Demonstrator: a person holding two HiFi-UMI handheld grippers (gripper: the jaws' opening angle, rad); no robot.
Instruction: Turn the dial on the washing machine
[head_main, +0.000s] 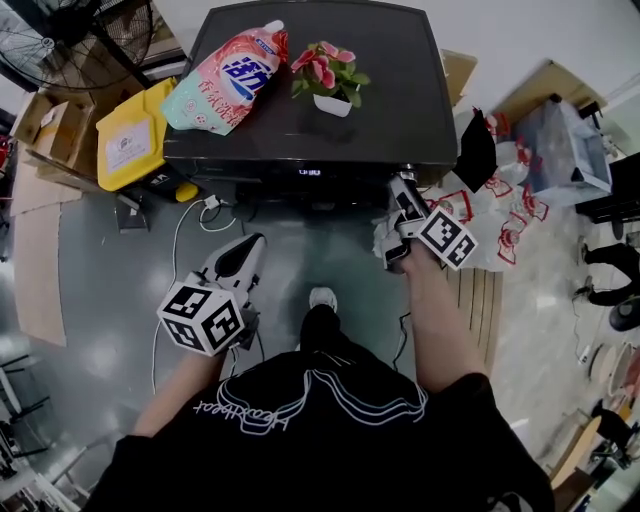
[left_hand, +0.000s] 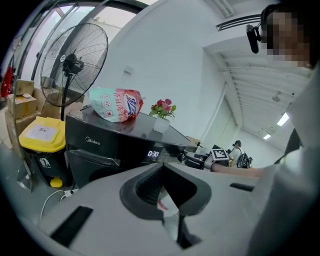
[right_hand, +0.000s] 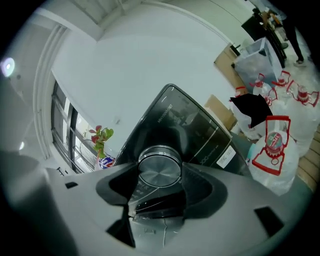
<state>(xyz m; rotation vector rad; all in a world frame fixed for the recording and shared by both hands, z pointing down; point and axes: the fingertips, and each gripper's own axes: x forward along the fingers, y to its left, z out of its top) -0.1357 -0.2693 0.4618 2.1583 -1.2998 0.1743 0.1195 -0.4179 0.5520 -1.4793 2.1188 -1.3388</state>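
The right gripper (head_main: 402, 188) clamps the dial (right_hand: 159, 169) at the right end of the washer's (head_main: 400, 90) front panel, jaws astride its rim so a wrist roll can turn it, while the left gripper (head_main: 250, 245), closed and empty, hangs idle in front.

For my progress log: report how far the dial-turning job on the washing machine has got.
Done: the right claw is clamped on the silver dial on the front of the washing machine. In hand: that grip; how far the dial is turned can't be told. Left: complete the turn, then release. The left claw hangs shut, empty, short of the machine.
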